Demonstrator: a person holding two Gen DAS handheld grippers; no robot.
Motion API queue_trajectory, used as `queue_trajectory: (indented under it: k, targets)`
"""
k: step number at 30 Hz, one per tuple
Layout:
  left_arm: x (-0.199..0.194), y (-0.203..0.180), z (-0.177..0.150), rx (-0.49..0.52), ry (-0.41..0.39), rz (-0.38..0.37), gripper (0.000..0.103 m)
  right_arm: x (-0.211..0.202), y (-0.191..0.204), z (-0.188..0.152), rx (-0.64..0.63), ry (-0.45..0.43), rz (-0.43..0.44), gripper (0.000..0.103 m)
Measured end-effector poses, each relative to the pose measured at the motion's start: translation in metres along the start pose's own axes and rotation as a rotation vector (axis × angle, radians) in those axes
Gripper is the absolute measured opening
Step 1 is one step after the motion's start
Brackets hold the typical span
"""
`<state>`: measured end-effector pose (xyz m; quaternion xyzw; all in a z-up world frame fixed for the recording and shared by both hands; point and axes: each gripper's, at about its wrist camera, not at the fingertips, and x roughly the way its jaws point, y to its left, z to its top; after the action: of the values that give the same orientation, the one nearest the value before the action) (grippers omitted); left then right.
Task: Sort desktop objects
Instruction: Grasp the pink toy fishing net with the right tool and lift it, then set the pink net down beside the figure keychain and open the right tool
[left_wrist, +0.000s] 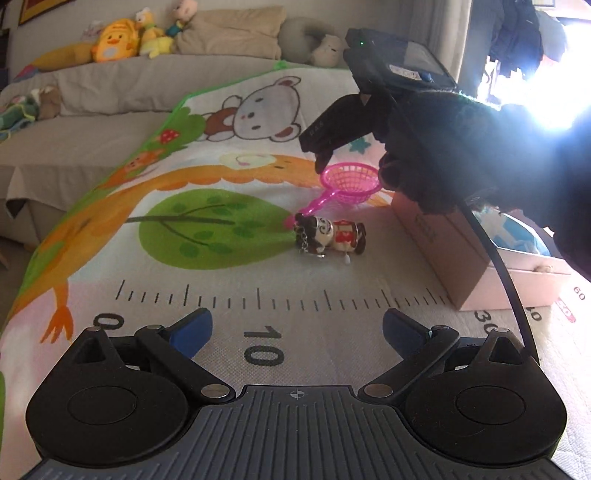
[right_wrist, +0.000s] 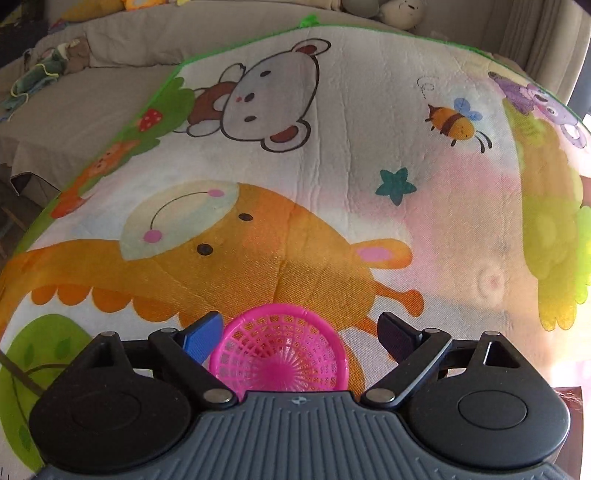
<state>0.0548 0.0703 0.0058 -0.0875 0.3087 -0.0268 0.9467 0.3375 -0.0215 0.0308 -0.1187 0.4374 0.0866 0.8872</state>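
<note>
I have the right hand-held gripper (right_wrist: 299, 338) poised over the pink toy strainer (right_wrist: 280, 350), jaws spread wide with nothing clamped; the basket sits between the fingers, and I can't tell whether the blue pad (right_wrist: 201, 341) grazes its rim. The left hand-held gripper (left_wrist: 297, 334) hangs released and empty above the printed ruler on the play mat (left_wrist: 221, 258).

My reading is that I'm at the pick-up step for the strainer, with sorting into the cardboard box (left_wrist: 443, 243) on the right probably to follow. The next move calls for lowering onto the basket and closing across its rim, or shifting to the handle. The basket is thin mesh, so I'd expect it to flex or skid on the mat if squeezed off-centre.

The strainer is bright pink plastic: a round, shallow lattice bowl with a radial base and a slim handle, seen from the left wrist camera pointing towards the figurine keychain (left_wrist: 332, 236). It rests on the orange animal print of the mat, just beside the box. The keychain, a small doll in red and white with a metal chain, lies on its side close to the handle's tip. A gloved hand (left_wrist: 443, 158) grips the right tool above the strainer.
</note>
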Motion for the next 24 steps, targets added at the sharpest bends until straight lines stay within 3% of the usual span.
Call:
queue_trajectory:
  k: [1,2,5,6,8,9,17,24]
  targets:
    - [0.000,0.001,0.000,-0.006,0.003,-0.005,0.101,0.003,0.001,0.000,-0.004,0.009,0.016,0.087]
    - [0.000,0.002,0.000,-0.010,0.004,-0.010,0.101,0.004,0.004,-0.001,-0.027,0.020,0.037,0.075]
    - [-0.001,0.000,0.000,-0.002,-0.001,-0.011,0.101,-0.006,0.020,-0.012,-0.125,0.014,0.061,0.066]
    - [-0.002,-0.001,0.000,0.002,-0.002,-0.010,0.101,-0.012,0.025,-0.017,-0.152,0.012,0.074,0.059]
    - [-0.004,-0.003,-0.001,0.013,-0.002,-0.005,0.102,-0.023,0.032,-0.028,-0.180,0.048,0.137,0.042]
    - [-0.004,-0.004,-0.001,0.021,0.000,-0.003,0.102,-0.029,0.036,-0.035,-0.190,0.068,0.169,0.039]
    - [-0.017,-0.009,-0.012,0.057,0.047,0.024,0.102,-0.081,0.047,-0.107,-0.291,0.113,0.300,0.039]
    - [-0.040,-0.012,-0.025,0.108,0.066,0.023,0.102,-0.119,0.025,-0.159,-0.254,0.140,0.391,0.039]
